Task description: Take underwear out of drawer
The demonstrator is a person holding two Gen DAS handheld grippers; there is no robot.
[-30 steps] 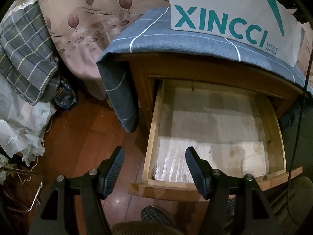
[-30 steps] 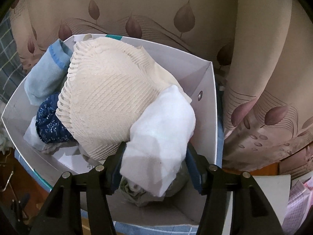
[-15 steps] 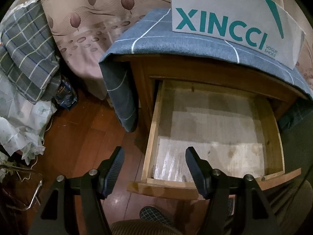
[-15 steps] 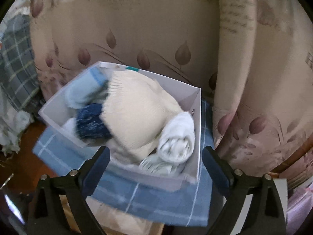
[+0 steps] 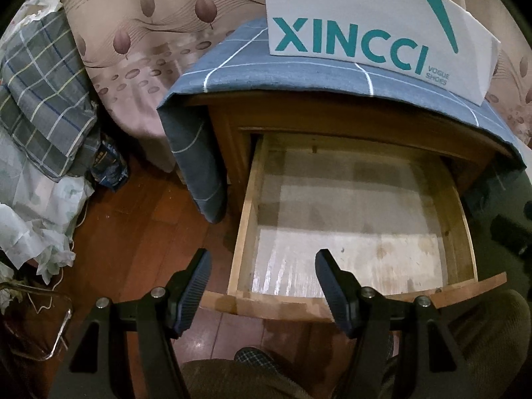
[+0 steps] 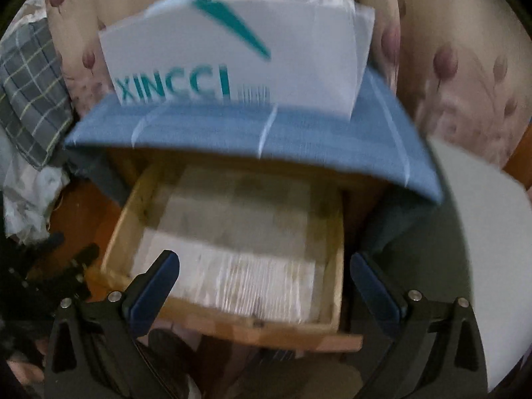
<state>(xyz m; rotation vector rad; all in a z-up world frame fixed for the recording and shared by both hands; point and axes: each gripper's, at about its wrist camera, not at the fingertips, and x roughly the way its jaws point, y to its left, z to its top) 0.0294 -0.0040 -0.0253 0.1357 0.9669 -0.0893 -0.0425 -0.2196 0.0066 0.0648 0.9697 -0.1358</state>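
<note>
Although the pulled-out light wooden drawer (image 5: 352, 219) shows only its pale liner, no underwear is visible in it; any would be inside the white teal-lettered cardboard box (image 6: 232, 63) above. Right hand-held gripper (image 6: 264, 282), jaws just opened wide, and half-open left hand-held gripper (image 5: 262, 286) are empty. Retrieval looks finished; next, probably closing the drawer.

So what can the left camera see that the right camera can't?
Only the left camera: a dark bag on the floor, and its own open left gripper. Only the right camera: a pale round shape at the right, and the open right gripper, its jaws just opened, holding nothing. Both: the open drawer, the white box and the blue cloth.
</note>
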